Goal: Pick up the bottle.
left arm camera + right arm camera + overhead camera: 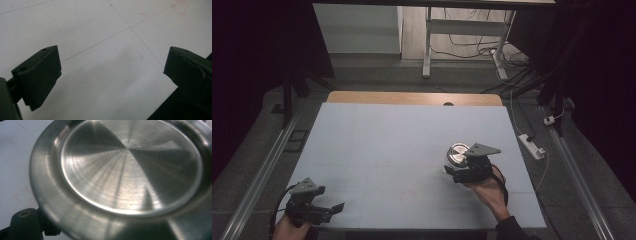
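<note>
right tool [455, 172] is clamped on the steel plate's [457, 152] rim so keep it level, left tool [329, 209] sits spread apart on the surface [402, 145]

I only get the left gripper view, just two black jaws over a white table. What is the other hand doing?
Observer: In the high view the right gripper holds a round shiny metal dish over the white table.
Operator: Is it squeezing the dish?
Observer: Yes, its jaws are shut on the rim; in the right gripper view the dish sits close to the camera.
Operator: Where is my gripper from up there?
Observer: The left gripper is at the near left corner of the table, jaws open, holding nothing.
Operator: Anything else on the table?
Observer: No other loose things that I can see; the far edge is bare wood.
</note>
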Tool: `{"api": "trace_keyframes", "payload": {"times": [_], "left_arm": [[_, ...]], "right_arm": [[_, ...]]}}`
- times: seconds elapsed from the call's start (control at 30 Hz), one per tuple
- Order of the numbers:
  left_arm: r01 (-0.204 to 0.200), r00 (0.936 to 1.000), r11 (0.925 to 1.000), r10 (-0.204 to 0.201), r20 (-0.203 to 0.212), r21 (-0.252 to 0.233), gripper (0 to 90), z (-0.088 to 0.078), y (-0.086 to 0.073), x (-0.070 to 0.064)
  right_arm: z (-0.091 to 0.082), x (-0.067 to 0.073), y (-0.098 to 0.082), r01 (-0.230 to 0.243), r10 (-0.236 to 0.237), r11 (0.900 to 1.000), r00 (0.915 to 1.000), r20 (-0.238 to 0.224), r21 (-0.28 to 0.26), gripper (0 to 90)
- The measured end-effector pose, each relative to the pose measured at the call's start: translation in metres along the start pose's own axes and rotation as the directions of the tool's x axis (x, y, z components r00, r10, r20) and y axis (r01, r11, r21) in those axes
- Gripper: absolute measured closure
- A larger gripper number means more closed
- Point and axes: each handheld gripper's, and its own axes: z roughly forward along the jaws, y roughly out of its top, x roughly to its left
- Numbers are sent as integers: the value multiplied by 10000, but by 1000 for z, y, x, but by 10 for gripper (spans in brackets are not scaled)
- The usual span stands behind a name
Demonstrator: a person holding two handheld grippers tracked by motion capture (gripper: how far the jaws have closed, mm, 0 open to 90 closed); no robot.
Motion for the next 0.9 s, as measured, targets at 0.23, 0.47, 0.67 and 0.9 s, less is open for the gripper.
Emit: {"api": "trace_keyframes", "payload": {"times": [0.23,0.47,0.67,0.9], "left_arm": [[-2,10000,10000,2,15,7,19,0,0,0],[-15,10000,10000,15,22,25,19,0,0,0],[-16,10000,10000,16,34,20,19,0,0,0],[-31,10000,10000,31,43,35,19,0,0,0]], "right_arm": [[8,11,5,213,-214,9998,9996,-194,-31,149],[16,22,10,419,-421,9991,9981,-441,-47,149],[24,32,13,503,-507,9987,9959,-745,-69,149],[34,42,17,706,-702,9975,9919,-1059,-2,149]]}}
